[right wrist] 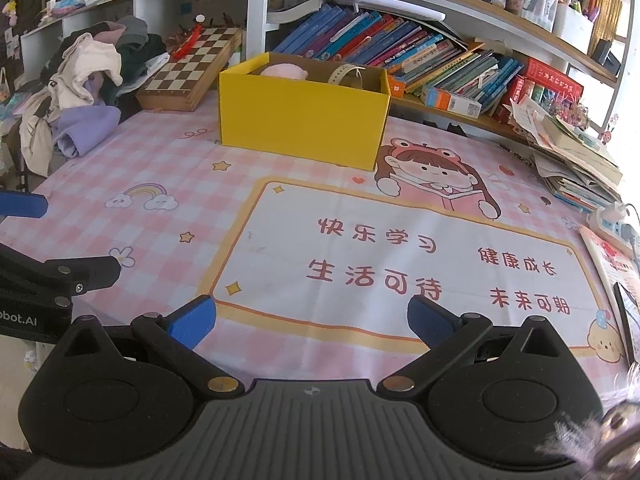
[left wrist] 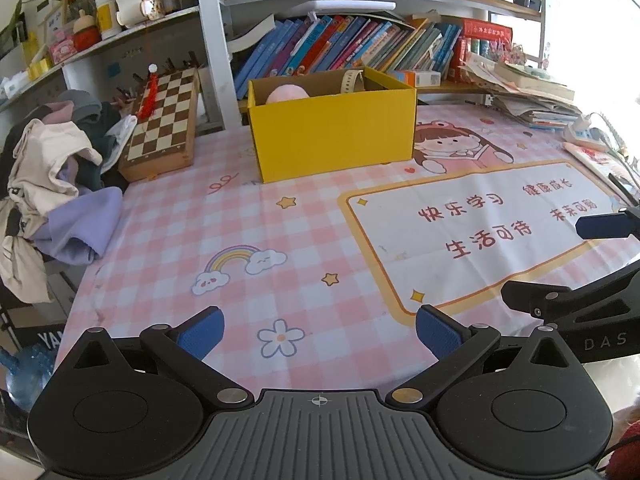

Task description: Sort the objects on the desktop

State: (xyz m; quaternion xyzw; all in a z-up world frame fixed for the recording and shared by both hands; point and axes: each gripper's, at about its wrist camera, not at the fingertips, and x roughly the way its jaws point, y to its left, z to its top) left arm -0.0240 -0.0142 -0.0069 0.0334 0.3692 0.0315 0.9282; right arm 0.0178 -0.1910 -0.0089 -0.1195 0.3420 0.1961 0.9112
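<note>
A yellow cardboard box (left wrist: pixel 332 136) (right wrist: pixel 300 120) stands at the back of the desk. Inside it show a pink soft object (left wrist: pixel 286 94) (right wrist: pixel 282 70) and a beige watch strap (left wrist: pixel 352 80) (right wrist: pixel 344 73). My left gripper (left wrist: pixel 320 334) hovers open over the pink checked desk mat (left wrist: pixel 240 240), well in front of the box, with nothing between its blue pads. My right gripper (right wrist: pixel 312 320) is open too, above the white panel with red characters (right wrist: pixel 400 264). Each gripper shows at the edge of the other's view.
A pile of clothes (left wrist: pixel 52 176) (right wrist: pixel 88 92) lies at the left edge beside a wooden chessboard (left wrist: pixel 164 124) (right wrist: pixel 192 68). Books (left wrist: pixel 340 44) fill the shelf behind the box. Stacked papers (right wrist: pixel 576 160), a power strip (right wrist: pixel 616 224) and a booklet (right wrist: pixel 616 272) sit at the right.
</note>
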